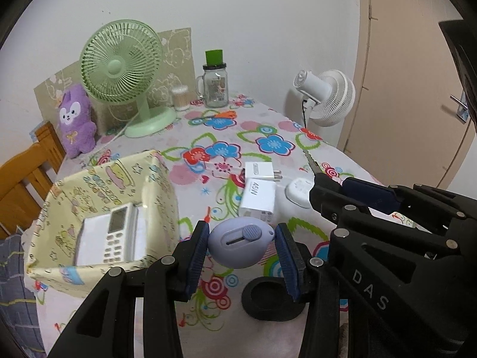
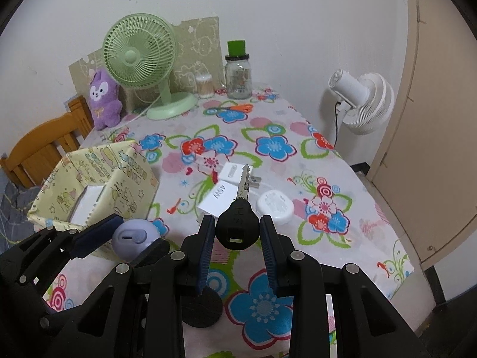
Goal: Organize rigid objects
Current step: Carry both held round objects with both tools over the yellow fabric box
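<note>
My left gripper (image 1: pixel 242 246) is shut on a lavender egg-shaped utility knife (image 1: pixel 240 242), held above the table just right of the yellow fabric basket (image 1: pixel 162 179). The knife also shows in the right wrist view (image 2: pixel 135 238). My right gripper (image 2: pixel 237 232) is shut on a black-headed key (image 2: pixel 237 226) whose metal blade points forward. A white remote (image 1: pixel 117 235) lies in the basket. Two white chargers (image 1: pixel 258 197) and a white oval case (image 1: pixel 299 191) lie on the floral tablecloth ahead.
A black ring-shaped object (image 1: pixel 272 299) lies on the table below my left gripper. At the back stand a green fan (image 1: pixel 125 68), a purple plush (image 1: pixel 76 119), a cotton swab jar (image 1: pixel 180 98) and a glass jar (image 1: pixel 215 85). A white fan (image 1: pixel 326 97) stands right of the table.
</note>
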Demonstrator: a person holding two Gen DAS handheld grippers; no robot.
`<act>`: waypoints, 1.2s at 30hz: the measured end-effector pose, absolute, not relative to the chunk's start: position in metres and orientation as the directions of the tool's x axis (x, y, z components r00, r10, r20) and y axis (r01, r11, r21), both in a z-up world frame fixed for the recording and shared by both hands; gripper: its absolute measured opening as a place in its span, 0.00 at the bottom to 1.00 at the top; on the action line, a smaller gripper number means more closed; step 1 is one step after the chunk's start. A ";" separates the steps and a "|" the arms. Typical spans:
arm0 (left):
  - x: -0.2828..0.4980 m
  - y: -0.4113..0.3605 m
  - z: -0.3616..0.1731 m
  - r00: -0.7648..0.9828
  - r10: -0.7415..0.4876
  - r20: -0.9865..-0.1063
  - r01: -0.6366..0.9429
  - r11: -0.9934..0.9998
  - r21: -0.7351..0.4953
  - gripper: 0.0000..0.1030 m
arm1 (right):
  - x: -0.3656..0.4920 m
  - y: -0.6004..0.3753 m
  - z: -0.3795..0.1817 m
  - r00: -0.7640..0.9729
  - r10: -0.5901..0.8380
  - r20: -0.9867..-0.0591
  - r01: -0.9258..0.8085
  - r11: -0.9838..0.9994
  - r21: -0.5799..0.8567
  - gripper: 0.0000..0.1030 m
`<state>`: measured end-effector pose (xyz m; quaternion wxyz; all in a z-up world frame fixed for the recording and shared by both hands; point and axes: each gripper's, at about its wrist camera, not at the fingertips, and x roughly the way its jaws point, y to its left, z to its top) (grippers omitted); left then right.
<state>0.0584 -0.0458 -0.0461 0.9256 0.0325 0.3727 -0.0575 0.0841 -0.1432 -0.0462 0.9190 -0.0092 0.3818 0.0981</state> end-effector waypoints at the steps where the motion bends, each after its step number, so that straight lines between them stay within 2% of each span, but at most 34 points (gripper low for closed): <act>1: 0.058 -0.044 -0.045 0.717 -0.081 -0.693 0.129 0.992 0.018 0.45 | 0.084 -0.142 -0.045 0.690 0.175 -0.702 -0.189 0.980 0.058 0.32; 36: 0.068 0.031 -0.019 0.732 0.033 -0.681 0.005 0.999 0.054 0.45 | 0.100 -0.060 -0.012 0.695 0.236 -0.680 -0.301 0.953 0.023 0.32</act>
